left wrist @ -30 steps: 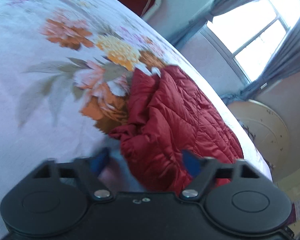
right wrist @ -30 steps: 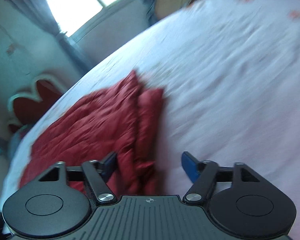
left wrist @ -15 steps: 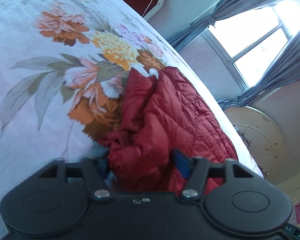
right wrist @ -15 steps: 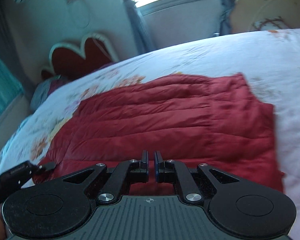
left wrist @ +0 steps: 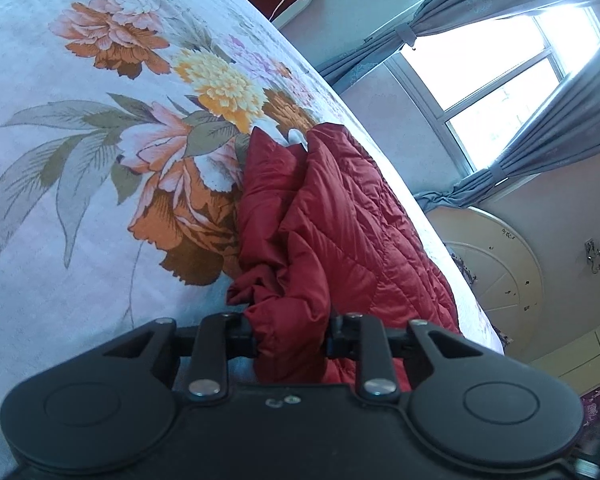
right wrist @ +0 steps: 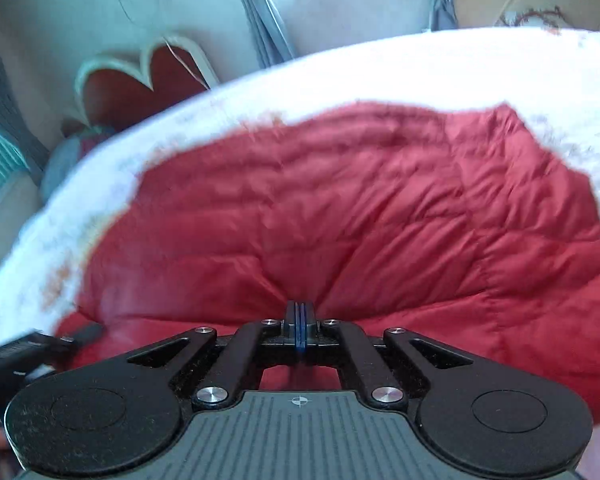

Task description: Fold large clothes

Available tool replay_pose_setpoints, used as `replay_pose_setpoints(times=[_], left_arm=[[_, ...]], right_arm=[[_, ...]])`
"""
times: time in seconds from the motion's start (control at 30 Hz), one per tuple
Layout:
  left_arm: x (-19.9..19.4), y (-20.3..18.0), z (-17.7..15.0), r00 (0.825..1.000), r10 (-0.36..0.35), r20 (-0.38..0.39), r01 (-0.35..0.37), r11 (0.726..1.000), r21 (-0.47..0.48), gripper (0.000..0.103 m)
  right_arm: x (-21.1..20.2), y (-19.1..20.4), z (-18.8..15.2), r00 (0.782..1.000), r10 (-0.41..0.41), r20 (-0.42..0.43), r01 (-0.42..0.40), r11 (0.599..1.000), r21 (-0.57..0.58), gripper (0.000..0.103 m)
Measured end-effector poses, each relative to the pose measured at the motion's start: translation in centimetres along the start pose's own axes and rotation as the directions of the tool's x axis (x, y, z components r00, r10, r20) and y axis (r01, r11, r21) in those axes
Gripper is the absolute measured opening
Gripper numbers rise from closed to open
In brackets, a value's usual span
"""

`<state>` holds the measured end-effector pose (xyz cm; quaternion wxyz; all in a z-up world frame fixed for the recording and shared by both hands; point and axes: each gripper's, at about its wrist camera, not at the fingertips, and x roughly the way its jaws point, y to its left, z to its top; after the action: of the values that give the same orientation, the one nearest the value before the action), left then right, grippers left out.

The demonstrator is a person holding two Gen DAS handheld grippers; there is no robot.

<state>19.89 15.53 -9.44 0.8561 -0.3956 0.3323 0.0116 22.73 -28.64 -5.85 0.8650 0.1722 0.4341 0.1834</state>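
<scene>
The left gripper (left wrist: 290,338) is clamped on a bunched cuff of the red quilted jacket (left wrist: 340,232) lying on the floral bedspread (left wrist: 80,160). The right gripper (right wrist: 299,330) pinches its near edge shut. Both ends look secured; next, I'd guess, lift together and fold across evenly.

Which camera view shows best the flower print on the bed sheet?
The left wrist view: the flower print is sharp and large beside the red jacket. The right wrist view shows only blurred orange traces at the sheet's edge.

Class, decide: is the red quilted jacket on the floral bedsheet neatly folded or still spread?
Mostly spread, not neatly folded: the red quilted jacket lies broad across the floral bedsheet, bunched where the left gripper holds it.
</scene>
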Motion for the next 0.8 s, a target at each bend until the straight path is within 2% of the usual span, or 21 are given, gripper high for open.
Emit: replay_pose_setpoints(times=[0.1,0.17,0.27,0.3,0.43,0.53,0.63,0.7,0.77,0.8], left_arm=[[-0.5,-0.7,0.2,1.000,0.005,0.002,-0.005,1.000,0.024,0.025],[-0.8,-1.3,0.3,1.000,0.008,0.004,-0.008,0.998,0.056,0.024],[-1.0,-1.9,0.5,1.000,-0.012,0.012,0.011,0.995,0.095,0.021],[-1.1,-2.3,0.5,1.000,-0.025,0.016,0.023,0.993,0.115,0.019],[-2.2,-5.0,0.6,0.997,-0.064,0.044,0.052,0.972,0.230,0.018],[-2.6,-6.9,0.6,0.997,-0.050,0.056,0.030,0.950,0.312,0.018],[-2.7,-7.5,0.6,0.997,-0.048,0.055,0.025,0.933,0.359,0.018],[-2.8,-7.6,0.4,0.997,-0.053,0.051,0.030,0.923,0.384,0.018],[-2.9,-7.7,0.4,0.997,-0.058,0.046,0.035,0.916,0.400,0.018],[-2.9,-7.7,0.6,0.997,-0.062,0.041,0.040,0.917,0.397,0.018]], right_arm=[[-2.0,0.1,0.0,1.000,0.027,0.005,-0.027,1.000,-0.008,0.000],[-1.8,0.1,-0.5,0.998,0.045,-0.035,-0.045,0.999,0.001,0.000],[0.9,0.2,-2.1,0.989,-0.009,-0.148,0.007,1.000,-0.018,0.000],[1.7,0.1,-2.7,0.988,-0.020,-0.154,0.017,1.000,-0.022,0.000],[2.4,0.1,-2.7,0.988,-0.036,-0.152,0.032,0.999,-0.024,0.000],[2.2,0.7,-2.0,0.984,-0.034,-0.175,0.034,0.999,-0.004,0.000],[0.2,0.8,-0.1,1.000,-0.017,-0.018,0.018,0.998,0.056,0.000],[0.9,1.3,1.7,0.999,-0.024,0.033,0.023,0.998,0.055,0.000],[3.0,1.3,3.1,0.999,-0.033,0.016,0.032,0.997,0.064,0.000],[4.4,1.1,3.4,0.998,-0.052,-0.027,0.054,0.996,0.071,0.000]])
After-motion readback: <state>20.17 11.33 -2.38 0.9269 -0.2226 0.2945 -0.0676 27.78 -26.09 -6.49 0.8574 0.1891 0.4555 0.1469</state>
